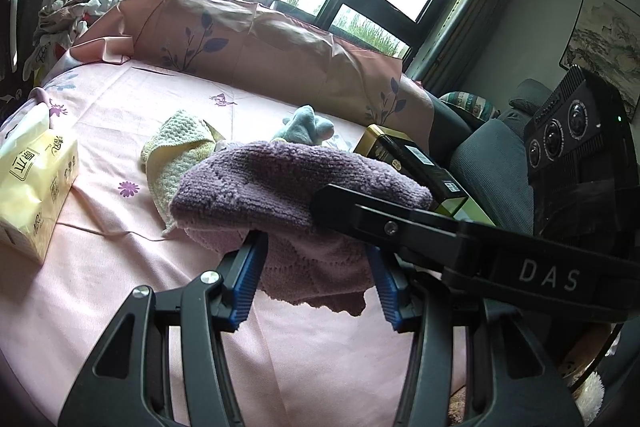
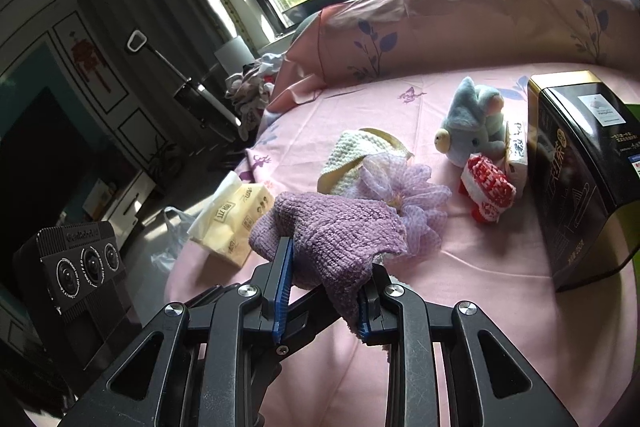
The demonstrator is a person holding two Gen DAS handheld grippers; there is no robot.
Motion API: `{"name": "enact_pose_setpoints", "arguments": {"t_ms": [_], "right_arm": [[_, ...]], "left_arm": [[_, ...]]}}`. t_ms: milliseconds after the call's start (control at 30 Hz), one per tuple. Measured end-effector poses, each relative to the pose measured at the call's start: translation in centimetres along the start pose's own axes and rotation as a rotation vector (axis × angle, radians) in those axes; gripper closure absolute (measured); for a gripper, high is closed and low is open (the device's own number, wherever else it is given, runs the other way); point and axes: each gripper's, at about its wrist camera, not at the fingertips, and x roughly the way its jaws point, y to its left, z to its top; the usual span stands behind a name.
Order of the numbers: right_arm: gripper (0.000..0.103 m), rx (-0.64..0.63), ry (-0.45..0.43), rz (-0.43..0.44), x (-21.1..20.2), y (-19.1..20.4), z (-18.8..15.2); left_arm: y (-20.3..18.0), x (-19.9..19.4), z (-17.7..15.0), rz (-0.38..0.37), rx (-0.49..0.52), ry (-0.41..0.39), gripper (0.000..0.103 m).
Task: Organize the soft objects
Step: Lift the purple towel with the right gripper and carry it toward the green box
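Right claw (image 2: 324, 291) pinching nubby purple knit cloth (image 2: 332, 231).

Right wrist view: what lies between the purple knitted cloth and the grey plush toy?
In the right wrist view, a lilac mesh bath pouf lies between the purple knitted cloth and the grey plush toy, touching the cloth's far edge; bare pink sheet follows.

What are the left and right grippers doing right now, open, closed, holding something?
Left gripper: open, its fingers on either side of the purple towel, not pinching it.
Right gripper: shut on the purple towel.
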Motion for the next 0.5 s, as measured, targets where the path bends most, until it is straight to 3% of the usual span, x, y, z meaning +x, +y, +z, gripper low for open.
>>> {"name": "enact_pose_setpoints", "arguments": {"t_ms": [500], "right_arm": [[0.074, -0.071, -0.089, -0.050, -2.3, 2.0, 0.0]], "left_arm": [[-0.6, -1.6, 0.3, -0.067, 0.017, -0.106, 0.054]]}}
